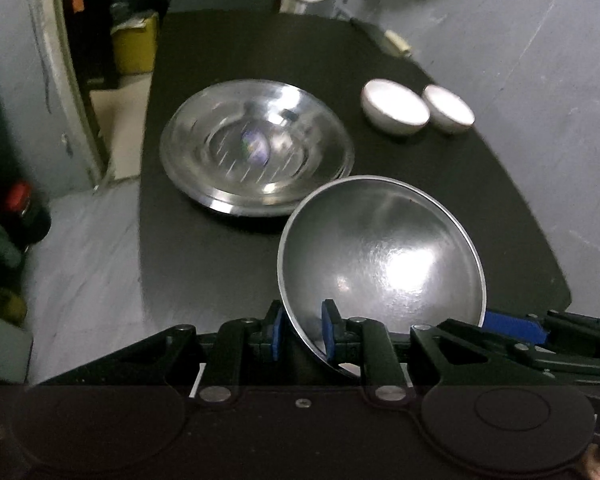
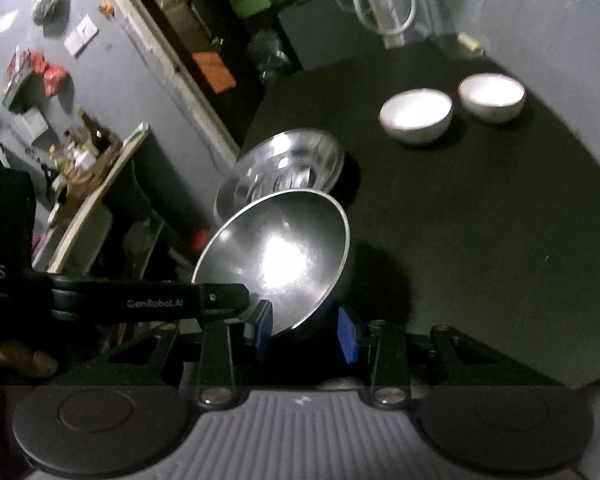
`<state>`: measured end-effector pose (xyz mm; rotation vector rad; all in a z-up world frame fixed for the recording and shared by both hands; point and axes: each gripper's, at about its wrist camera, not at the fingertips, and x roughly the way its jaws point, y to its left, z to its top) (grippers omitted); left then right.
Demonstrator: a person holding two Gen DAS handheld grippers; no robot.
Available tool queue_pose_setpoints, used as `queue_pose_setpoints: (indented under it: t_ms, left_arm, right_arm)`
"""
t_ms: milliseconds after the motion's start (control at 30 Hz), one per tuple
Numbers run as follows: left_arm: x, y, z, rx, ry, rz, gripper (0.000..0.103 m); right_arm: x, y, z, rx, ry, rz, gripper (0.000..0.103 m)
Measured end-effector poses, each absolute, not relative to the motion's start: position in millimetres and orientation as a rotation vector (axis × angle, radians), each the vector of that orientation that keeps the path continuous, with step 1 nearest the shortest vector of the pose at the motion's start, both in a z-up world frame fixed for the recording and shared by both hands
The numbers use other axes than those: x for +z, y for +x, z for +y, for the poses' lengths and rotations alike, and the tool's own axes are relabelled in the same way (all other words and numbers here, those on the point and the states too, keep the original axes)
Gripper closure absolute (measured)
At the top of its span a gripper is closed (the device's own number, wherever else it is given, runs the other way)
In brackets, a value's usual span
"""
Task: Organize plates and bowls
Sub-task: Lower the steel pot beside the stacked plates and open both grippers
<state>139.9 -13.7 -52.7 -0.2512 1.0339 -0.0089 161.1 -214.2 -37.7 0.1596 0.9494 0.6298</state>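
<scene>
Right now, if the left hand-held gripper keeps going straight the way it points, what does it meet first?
Probably the stack of steel plates on the black table: it lies straight beyond the left hand-held gripper, past the tilted steel plate clamped in it. Depth is unclear.

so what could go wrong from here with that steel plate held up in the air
1. The left gripper pinches only the rim of the tilted steel plate, so the plate could pivot or slip out.
2. The right gripper sits at the plate's opposite edge; whether its pads press is unclear, and uneven pulling might twist the plate free.
3. Lowered carelessly, it could knock the stacked steel plates or white bowls.
</scene>
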Motion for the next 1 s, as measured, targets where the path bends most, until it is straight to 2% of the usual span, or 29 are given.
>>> queue_pose_setpoints:
  t_ms: [700,900,1000]
  left_arm:
    - [-59.4,121.5,5.0,0.062,-0.286,1.094,0.082]
    - [-56.4,116.5,8.9,0.076,-0.29,1.075,0.064]
    - [-49.5,109.1,13.4,0.083,-0.293,1.045,0.048]
  right_arm:
    - [-47.3,162.7,-186.2,0.678,0.08,1.038,0.062]
    - [-42.7,163.1,-190.1,0.65,0.078,1.016,0.055]
    - [-37.4,159.7,-194.8,0.627,0.076,0.989,0.048]
